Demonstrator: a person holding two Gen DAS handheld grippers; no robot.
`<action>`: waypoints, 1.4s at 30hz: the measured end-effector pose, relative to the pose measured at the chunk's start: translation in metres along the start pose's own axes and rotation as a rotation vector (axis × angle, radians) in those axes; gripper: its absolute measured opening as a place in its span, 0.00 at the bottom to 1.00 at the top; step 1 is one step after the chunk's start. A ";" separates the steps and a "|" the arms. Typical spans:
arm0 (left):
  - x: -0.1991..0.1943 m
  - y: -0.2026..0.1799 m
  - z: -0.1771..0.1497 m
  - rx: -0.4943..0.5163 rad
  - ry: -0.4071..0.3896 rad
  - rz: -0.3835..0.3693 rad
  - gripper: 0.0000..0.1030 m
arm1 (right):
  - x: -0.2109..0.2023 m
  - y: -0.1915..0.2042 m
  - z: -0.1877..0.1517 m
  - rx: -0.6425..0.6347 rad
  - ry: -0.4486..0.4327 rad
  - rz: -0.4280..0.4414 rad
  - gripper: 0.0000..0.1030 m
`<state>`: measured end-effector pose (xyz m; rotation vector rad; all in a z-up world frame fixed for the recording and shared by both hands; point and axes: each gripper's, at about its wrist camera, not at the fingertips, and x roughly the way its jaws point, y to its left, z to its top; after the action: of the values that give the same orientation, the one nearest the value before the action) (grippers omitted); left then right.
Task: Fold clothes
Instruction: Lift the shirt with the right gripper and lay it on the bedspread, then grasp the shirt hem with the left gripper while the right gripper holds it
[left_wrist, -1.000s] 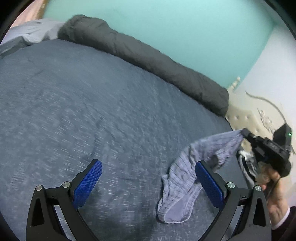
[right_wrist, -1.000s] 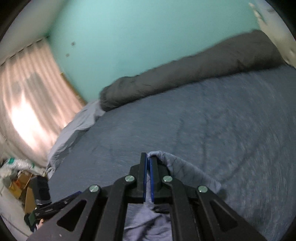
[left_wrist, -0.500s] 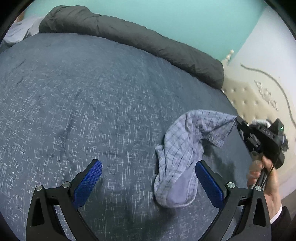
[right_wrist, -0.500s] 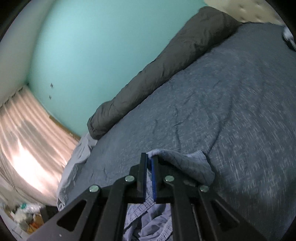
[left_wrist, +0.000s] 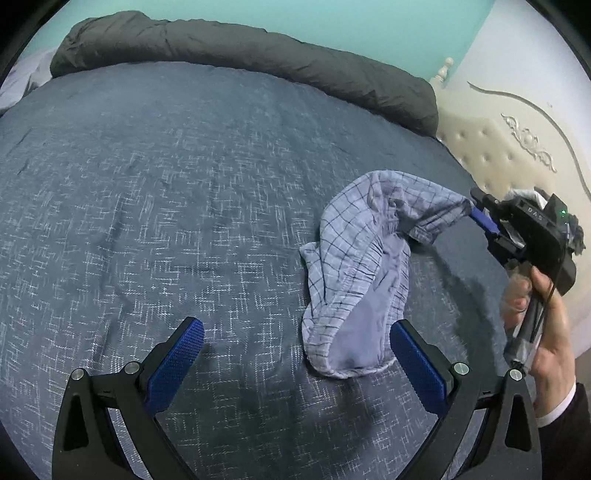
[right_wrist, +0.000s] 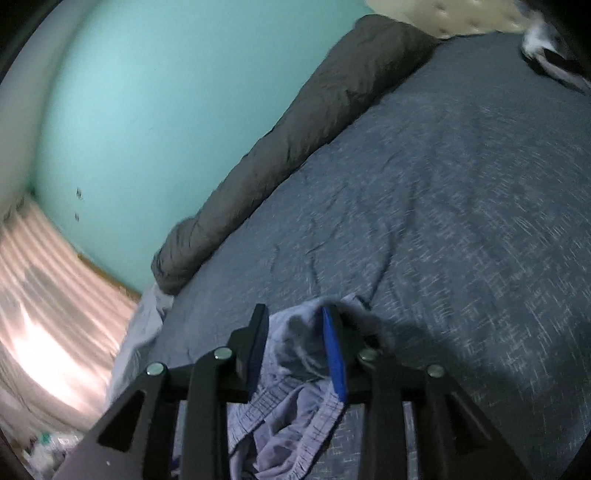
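A light blue checked garment (left_wrist: 362, 266) lies crumpled on the dark blue bedcover (left_wrist: 166, 203), with one end lifted toward my right gripper (left_wrist: 480, 218). In the right wrist view the jaws of the right gripper (right_wrist: 293, 314) are opening. The cloth (right_wrist: 291, 406) hangs loosely between them and drapes over the right finger, and the pads are not pressing on it. My left gripper (left_wrist: 295, 326) is open low over the bed. Nothing is between its fingers, and the garment's near end lies just inside its right finger (left_wrist: 413, 358).
A rolled dark grey duvet (left_wrist: 258, 62) runs along the far edge of the bed by the teal wall. A cream tufted headboard (left_wrist: 498, 147) stands at the right. A black and white garment (right_wrist: 550, 55) lies near it. A person's hand (left_wrist: 550, 332) holds the right gripper. A curtain (right_wrist: 44, 314) hangs at the left.
The right gripper came down with the garment and rolled, then its jaws parted from shut on the cloth. More of the garment now rests on the bed. The left gripper moved lower.
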<state>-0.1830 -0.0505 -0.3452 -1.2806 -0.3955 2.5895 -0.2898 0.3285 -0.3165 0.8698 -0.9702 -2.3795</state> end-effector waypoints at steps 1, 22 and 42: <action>0.001 -0.001 0.000 0.002 0.003 0.001 1.00 | -0.002 -0.001 0.002 0.010 -0.007 0.003 0.29; 0.025 -0.004 -0.013 0.033 0.082 -0.012 0.99 | -0.006 0.003 0.006 0.016 -0.019 0.026 0.30; 0.034 -0.018 -0.022 0.076 0.126 -0.018 0.39 | -0.010 0.002 0.006 0.028 -0.020 0.046 0.30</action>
<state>-0.1845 -0.0199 -0.3771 -1.3973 -0.2824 2.4677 -0.2862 0.3363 -0.3081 0.8266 -1.0221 -2.3459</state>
